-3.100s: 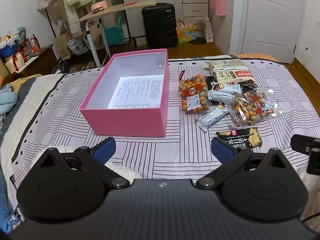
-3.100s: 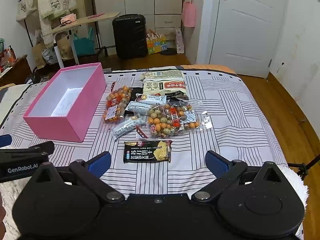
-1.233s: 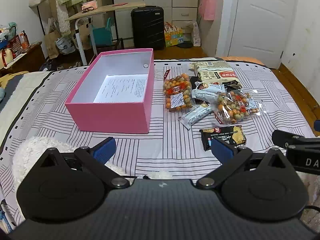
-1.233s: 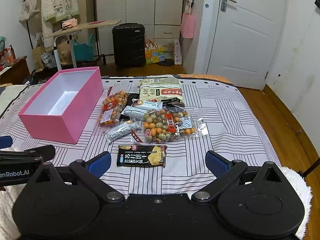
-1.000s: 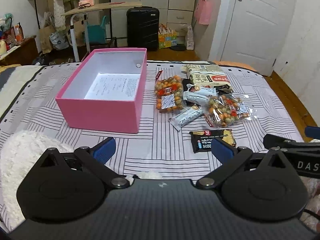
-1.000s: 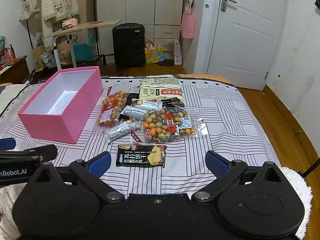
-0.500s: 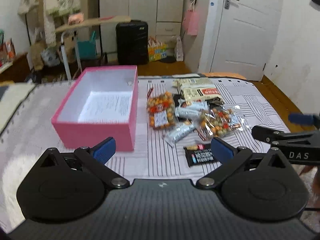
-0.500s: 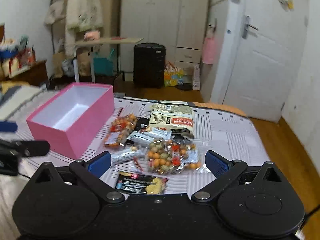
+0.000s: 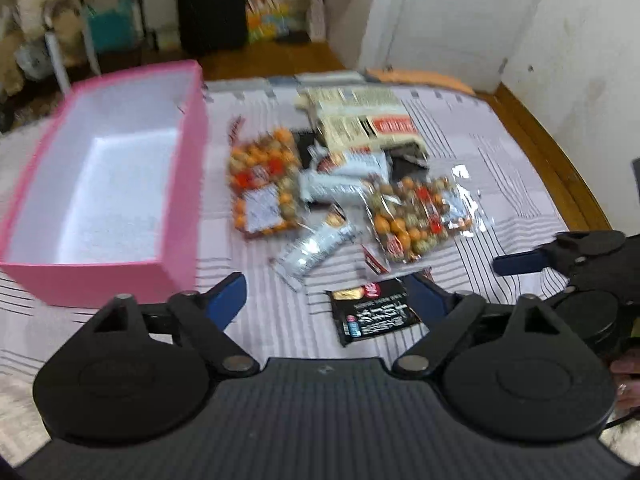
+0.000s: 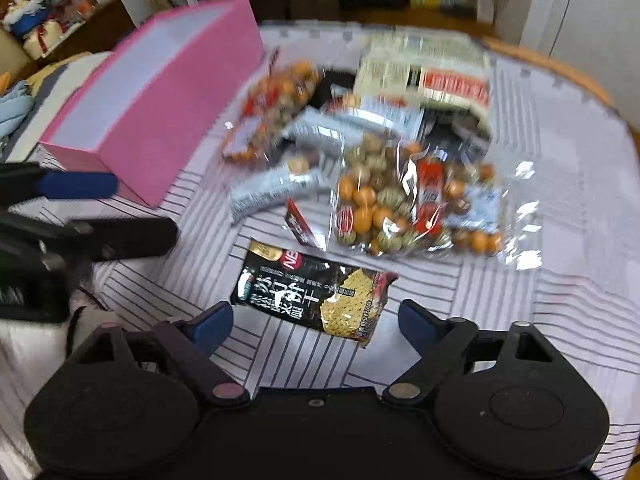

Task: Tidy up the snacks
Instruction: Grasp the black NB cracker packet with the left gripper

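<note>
An open pink box [image 9: 182, 200] [image 10: 160, 120] sits on the striped bed, white inside. Right of it lies a pile of snacks: two clear bags of round candies [image 9: 264, 184] [image 10: 416, 204], silver bars [image 9: 316, 248] [image 10: 276, 188], a beige pack [image 9: 360, 120] [image 10: 424, 68]. A black cracker packet [image 10: 312, 292] [image 9: 372, 316] lies nearest. My right gripper [image 10: 312, 322] is open, low over the black packet, jaws on either side of its near edge. My left gripper [image 9: 326, 298] is open and empty, just left of that packet.
The bed [image 9: 500, 152] ends at a wooden floor on the right. A black suitcase [image 9: 212, 4], a folding table and a white door stand behind. The left gripper shows at the left of the right wrist view [image 10: 80, 200].
Both grippers have moved forward and down toward the snacks. The right gripper now sits close over the black cracker packet. The views are motion-blurred.
</note>
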A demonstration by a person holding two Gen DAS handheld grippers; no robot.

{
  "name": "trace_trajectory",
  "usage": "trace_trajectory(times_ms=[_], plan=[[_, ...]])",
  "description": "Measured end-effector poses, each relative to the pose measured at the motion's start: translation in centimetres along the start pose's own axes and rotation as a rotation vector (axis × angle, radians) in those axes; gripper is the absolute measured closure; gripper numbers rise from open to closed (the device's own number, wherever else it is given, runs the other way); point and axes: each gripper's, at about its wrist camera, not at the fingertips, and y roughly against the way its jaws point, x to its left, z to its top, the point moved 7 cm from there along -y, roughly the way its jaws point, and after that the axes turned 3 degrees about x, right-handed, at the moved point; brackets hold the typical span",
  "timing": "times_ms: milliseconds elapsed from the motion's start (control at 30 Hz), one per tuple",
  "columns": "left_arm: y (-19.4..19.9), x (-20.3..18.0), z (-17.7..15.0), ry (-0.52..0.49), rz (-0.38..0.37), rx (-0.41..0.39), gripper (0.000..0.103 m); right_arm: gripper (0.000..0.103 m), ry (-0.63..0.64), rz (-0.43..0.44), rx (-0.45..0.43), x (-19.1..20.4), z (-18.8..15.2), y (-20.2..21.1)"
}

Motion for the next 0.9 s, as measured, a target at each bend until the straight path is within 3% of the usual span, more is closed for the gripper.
trace_trajectory(times_ms=[133, 300, 600, 667, 900], plan=[[-4.7, 0.0, -0.7, 0.038, -0.057, 0.078, 0.030, 0.016, -0.027, 0.027, 0.094, -0.4, -0.5, -3.0], [-8.6, 0.5, -2.5, 0.125, -0.151, 0.146, 0.035, 0.016, -0.087, 0.018, 0.164, -1.4, -0.9, -4.9], [-11.2, 1.0, -3.9, 0.224, -0.299, 0.168, 0.060, 0.014, -0.059, -0.010, 0.166, -1.1, -0.2, -6.5], [-12.1, 1.3, -4.3, 0.248, -0.304, 0.187, 0.068, 0.016, -0.049, -0.023, 0.163, -0.9, 0.1, -6.8], [-12.4, 1.3, -4.7, 0.253, -0.296, 0.174, 0.070, 0.021, -0.029, -0.023, 0.150, -0.7, 0.1, -6.1]])
